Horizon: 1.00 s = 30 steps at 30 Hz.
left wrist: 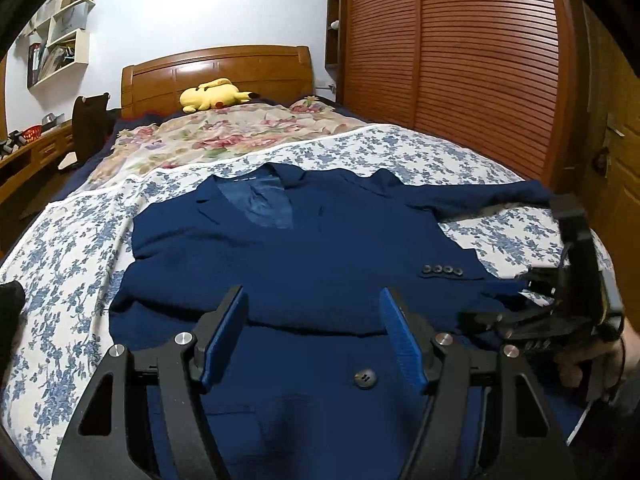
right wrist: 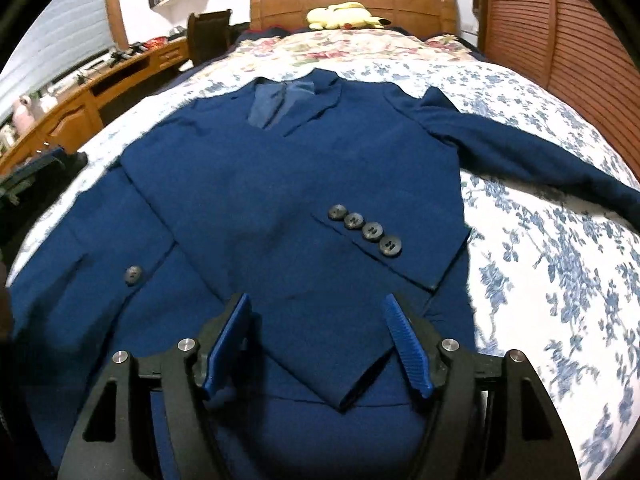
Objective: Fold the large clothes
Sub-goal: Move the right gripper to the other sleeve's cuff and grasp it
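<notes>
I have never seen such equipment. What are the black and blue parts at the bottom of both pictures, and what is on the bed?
They are two hand-held grippers, each with a camera looking along its fingers. One picture is from the left gripper, the other from the right gripper. Both are open and hold nothing. A dark blue jacket lies flat on the flowered bedspread, one sleeve folded across its front, the other sleeve stretched out. A yellow plush toy rests near the headboard.

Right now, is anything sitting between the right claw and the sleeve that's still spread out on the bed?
Nothing visible. The right claw hovers open over the jacket; the spread sleeve lies uncovered on the floral sheet.
</notes>
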Tool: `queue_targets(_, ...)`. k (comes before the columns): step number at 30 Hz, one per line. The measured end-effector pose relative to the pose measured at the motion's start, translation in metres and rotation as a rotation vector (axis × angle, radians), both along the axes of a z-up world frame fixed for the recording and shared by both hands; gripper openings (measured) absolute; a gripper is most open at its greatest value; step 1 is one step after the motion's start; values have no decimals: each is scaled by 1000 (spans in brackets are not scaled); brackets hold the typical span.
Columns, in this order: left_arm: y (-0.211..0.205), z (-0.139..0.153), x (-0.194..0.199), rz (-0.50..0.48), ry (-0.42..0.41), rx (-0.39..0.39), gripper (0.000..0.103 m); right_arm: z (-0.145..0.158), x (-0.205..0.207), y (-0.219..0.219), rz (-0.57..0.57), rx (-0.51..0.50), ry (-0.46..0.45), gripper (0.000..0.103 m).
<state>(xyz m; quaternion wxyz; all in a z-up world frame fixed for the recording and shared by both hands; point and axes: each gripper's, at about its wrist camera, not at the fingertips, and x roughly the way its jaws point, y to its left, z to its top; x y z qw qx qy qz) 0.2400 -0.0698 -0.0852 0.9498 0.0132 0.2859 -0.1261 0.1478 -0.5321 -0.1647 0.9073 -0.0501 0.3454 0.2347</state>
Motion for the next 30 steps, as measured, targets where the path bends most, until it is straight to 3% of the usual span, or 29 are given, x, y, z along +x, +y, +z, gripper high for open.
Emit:
queue_targets(4, -9, 1, -1, -16, -5, 11, 69, 26, 3, -32, -4, -10, -64, 71)
queue_targets(9, -15, -3, -1, -35, 9, 35, 69, 35, 28, -82, -76, -100, -95, 71)
queue_targets(21, -22, -6, 3, -59, 26, 44, 69, 39, 128, -235, -466, -234, -75, 71)
queue_targets(30, -29, -10, 6, -72, 40, 57, 69, 59, 166, -317, -662, -119, -21, 71)
